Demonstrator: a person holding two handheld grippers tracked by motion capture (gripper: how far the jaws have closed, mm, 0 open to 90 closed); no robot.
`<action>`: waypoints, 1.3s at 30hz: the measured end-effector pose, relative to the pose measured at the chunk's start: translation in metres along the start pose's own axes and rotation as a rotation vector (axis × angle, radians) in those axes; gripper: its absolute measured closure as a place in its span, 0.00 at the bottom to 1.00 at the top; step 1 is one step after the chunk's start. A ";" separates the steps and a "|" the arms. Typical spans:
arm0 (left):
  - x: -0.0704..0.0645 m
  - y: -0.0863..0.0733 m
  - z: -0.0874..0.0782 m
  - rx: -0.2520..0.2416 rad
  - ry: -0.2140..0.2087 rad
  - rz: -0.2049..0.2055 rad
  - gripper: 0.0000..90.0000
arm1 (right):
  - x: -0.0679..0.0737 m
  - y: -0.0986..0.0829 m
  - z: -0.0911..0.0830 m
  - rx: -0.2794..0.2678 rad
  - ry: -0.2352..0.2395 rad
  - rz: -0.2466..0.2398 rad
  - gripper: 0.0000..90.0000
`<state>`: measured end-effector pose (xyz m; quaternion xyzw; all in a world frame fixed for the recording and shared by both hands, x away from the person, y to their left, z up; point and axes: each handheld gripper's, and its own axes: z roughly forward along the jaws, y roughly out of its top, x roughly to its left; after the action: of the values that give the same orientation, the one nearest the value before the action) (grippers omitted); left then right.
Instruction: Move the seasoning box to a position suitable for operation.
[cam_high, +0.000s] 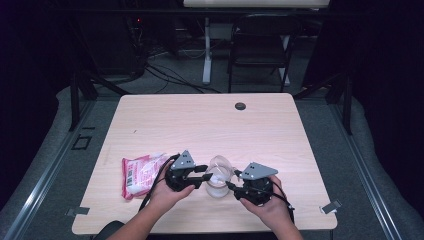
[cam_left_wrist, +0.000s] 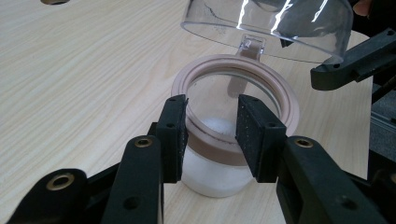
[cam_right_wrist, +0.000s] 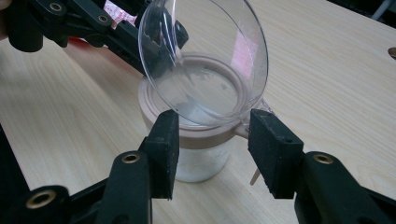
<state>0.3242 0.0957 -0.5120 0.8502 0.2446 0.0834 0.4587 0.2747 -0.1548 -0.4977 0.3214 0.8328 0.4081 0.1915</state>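
A small clear jar (cam_high: 218, 184) with white contents stands on the surface (cam_high: 200, 120) between the 2 grippers, its hinged clear lid (cam_right_wrist: 205, 60) tipped up and open. The left gripper (cam_left_wrist: 211, 133) has its jaws part open, straddling the jar's near rim without clamping. The right gripper (cam_right_wrist: 212, 140) gapes wider beside the rim, holding nothing. A pink packet (cam_high: 140, 174) lies left.
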 end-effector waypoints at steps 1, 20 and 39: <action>0.000 0.000 0.000 -0.001 -0.002 -0.003 0.71 | 0.000 0.000 0.000 -0.003 0.002 0.002 0.60; -0.001 0.000 0.000 -0.001 0.006 0.007 0.72 | -0.020 -0.008 -0.005 -0.036 -0.026 0.109 0.67; -0.001 -0.003 0.000 -0.023 0.009 0.009 0.69 | -0.021 -0.011 0.004 -0.040 -0.005 0.150 0.72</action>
<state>0.3221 0.0962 -0.5141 0.8456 0.2418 0.0922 0.4668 0.2885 -0.1722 -0.5080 0.3801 0.7975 0.4371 0.1686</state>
